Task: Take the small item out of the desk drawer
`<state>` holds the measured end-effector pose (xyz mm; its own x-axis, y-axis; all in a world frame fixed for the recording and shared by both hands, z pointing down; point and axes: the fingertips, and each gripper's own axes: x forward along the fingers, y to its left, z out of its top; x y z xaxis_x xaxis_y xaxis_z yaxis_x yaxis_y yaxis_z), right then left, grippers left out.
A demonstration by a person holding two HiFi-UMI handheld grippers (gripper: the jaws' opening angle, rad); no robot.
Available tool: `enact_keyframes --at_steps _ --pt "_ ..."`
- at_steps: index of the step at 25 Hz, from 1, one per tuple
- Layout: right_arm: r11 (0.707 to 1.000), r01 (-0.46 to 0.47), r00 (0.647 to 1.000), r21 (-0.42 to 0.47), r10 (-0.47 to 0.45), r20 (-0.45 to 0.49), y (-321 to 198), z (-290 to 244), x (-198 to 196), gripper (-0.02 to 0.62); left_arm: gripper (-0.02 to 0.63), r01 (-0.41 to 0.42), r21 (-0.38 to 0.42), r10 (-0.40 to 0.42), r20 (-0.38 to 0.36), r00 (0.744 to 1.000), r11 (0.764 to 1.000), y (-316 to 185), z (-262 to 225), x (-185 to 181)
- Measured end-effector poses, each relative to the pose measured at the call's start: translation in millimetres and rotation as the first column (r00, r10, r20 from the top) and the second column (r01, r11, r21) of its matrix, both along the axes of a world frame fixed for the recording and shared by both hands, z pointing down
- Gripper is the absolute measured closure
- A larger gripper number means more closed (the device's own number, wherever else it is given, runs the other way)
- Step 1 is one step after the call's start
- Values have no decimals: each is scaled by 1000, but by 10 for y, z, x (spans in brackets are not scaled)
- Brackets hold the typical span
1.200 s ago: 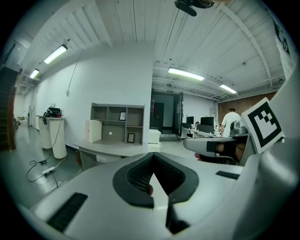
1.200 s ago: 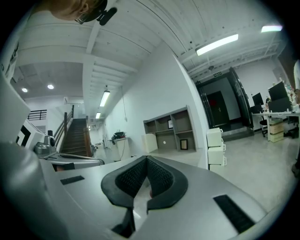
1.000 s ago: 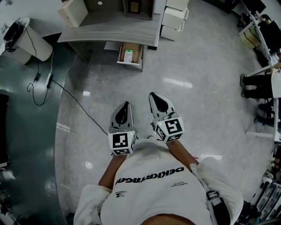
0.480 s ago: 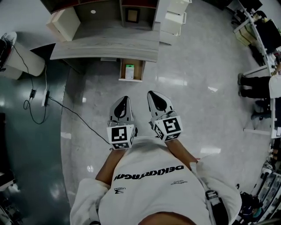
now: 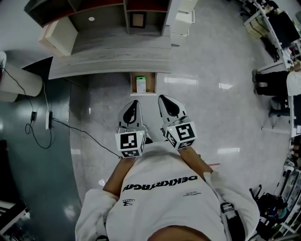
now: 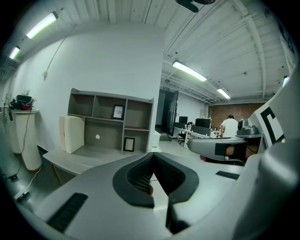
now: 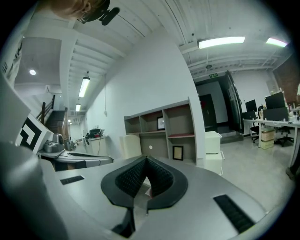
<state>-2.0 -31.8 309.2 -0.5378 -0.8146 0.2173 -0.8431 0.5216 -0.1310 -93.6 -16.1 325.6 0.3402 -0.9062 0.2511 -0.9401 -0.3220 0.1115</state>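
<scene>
In the head view the wooden drawer point(image 5: 133, 83) stands pulled open under the grey desk point(image 5: 108, 56). A small white and green item point(image 5: 140, 84) lies inside it. My left gripper point(image 5: 135, 102) and right gripper point(image 5: 162, 98) are held side by side in front of my chest, just short of the drawer, over the floor. Both point at the desk. In the left gripper view the left gripper point(image 6: 153, 154) has its jaws together with nothing in them. In the right gripper view the right gripper point(image 7: 146, 158) also has its jaws together, empty. The drawer is hidden in both gripper views.
A shelf unit point(image 5: 127, 14) with a small picture frame point(image 5: 138, 20) stands on the desk, beside a white box point(image 5: 59, 35). A white drawer cabinet point(image 5: 182, 21) is right of the desk. A white bin point(image 5: 19, 81) and floor cable point(image 5: 61, 123) lie left. Office desks and chairs point(image 5: 273, 89) are far right.
The desk and open drawer have come closer and now lie straight ahead of the grippers. Both grippers keep the same pose and stay shut.
</scene>
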Motion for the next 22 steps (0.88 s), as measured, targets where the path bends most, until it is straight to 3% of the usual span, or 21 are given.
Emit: enact_keyframes --at_steps 11,22 --pt "998 -30 999 -49 29 -22 -265 181 -26 565 591 -19 -58 18 -30 999 998 -286 234 -24" --pt "992 9 1000 -129 -7 11 -405 603 85 565 591 53 -136 -54 -9 998 989 -404 561 45"
